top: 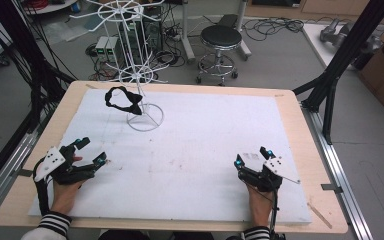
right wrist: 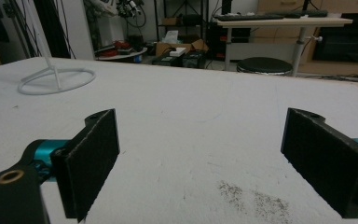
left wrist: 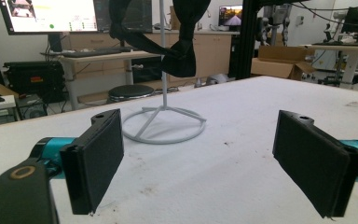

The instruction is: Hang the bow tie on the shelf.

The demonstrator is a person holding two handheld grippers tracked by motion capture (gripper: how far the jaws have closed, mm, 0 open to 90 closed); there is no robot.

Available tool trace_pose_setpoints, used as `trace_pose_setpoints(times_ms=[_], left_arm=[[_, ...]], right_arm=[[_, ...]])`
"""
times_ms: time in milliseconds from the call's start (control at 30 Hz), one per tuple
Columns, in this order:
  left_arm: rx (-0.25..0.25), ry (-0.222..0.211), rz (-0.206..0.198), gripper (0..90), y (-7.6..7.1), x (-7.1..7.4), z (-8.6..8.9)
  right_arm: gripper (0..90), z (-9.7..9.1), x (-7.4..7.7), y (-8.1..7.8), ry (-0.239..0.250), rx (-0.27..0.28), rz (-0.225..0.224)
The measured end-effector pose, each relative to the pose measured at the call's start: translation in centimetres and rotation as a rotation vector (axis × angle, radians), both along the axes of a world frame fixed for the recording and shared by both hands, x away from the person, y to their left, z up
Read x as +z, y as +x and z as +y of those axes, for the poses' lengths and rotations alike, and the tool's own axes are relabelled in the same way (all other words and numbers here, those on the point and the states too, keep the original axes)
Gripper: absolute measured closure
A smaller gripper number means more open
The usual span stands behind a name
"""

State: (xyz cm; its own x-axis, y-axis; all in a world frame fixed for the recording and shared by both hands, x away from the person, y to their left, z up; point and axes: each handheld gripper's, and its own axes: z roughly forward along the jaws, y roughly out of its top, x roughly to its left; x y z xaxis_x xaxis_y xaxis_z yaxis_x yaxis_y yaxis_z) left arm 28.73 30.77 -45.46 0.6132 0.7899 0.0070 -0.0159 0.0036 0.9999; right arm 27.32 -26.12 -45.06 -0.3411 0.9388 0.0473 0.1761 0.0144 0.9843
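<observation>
The black band (top: 122, 100) hangs on the white wire rack (top: 141, 75) at the far left; both the left gripper (top: 91, 152) and right gripper (top: 250, 156) rest spread, empty (a careless tug could topple the light rack)

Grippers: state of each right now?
Left gripper: open, holding nothing, low over the table.
Right gripper: open, holding nothing, low over the table.

Black-and-white striped sleeves; each black gripper (top: 90, 151) has teal joints and white plate.
</observation>
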Motion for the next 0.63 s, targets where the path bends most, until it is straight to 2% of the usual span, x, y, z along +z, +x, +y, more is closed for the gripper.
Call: trace_pose_setpoints(times_ms=[67, 133, 267, 467, 567, 633], left_arm=[[-0.001, 0.0, -0.004, 17.0, -0.03, -0.01, -0.01], [-0.001, -0.004, -0.002, 17.0, -0.01, -0.01, 0.06], [0.0, -0.004, -0.002, 17.4, -0.01, -0.02, 0.04], [0.0, -0.001, -0.004, 17.0, -0.03, -0.02, 0.02], [0.01, 0.005, -0.022, 17.0, -0.23, -0.06, -0.06], [0.014, -0.009, -0.02, 17.0, -0.21, -0.08, 0.04]], right_arm=[[10.4, 0.06, 0.0, -0.07, -0.009, 0.008, -0.004], [10.4, 0.1, -0.06, -0.28, -0.016, 0.011, -0.031], [10.4, -0.19, -0.18, -0.63, 0.015, 0.009, -0.067], [10.4, -0.12, -0.18, -0.67, 0.004, 0.022, -0.068], [10.4, -0.15, -0.18, -0.65, 0.009, 0.02, -0.067], [10.4, -0.14, -0.17, -0.62, 0.007, 0.02, -0.066]])
